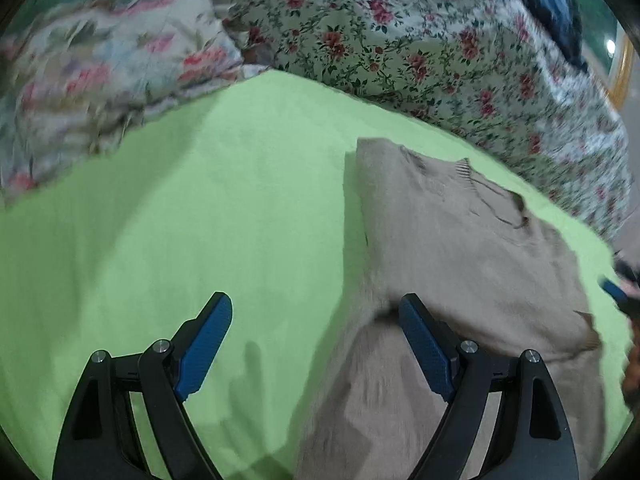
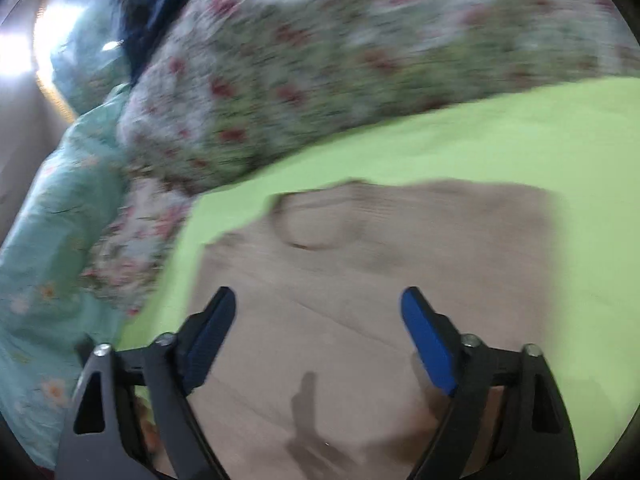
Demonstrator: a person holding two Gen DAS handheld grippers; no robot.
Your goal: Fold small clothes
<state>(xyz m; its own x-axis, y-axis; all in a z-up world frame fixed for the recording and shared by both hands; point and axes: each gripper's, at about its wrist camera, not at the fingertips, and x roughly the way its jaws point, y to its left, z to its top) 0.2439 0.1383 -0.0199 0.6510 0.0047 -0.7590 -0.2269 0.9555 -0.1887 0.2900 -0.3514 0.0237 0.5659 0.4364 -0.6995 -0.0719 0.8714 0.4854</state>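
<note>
Beige sweater (image 1: 460, 248) lying on a green sheet (image 1: 180, 220), seen from both wrist cameras. The garment is partly folded: its left edge runs straight, which suggests a side already turned in, while the neckline (image 2: 308, 224) is exposed at the far end and a lower corner sticks out loose at the right of the left view. Judged from this, the side folds are begun and the final fold across the body remains; the right view is blurred, so finer creases cannot be read.

Left gripper (image 1: 316, 308): jaws spread wide, nothing between them, one finger over the bare sheet and the other over the sweater's edge; whether it touches the cloth cannot be told. Right gripper (image 2: 318, 300): jaws apart and empty, hovering above the middle of the sweater.

Surface: a bed, the sheet smooth and soft. Behind it lie a floral quilt (image 1: 400, 40), a paler floral pillow (image 1: 112, 60) and a teal quilt (image 2: 48, 240). A dark blue cloth (image 1: 552, 0) rests on the bedding. A bright light (image 2: 16, 56) shows at the room's edge.
</note>
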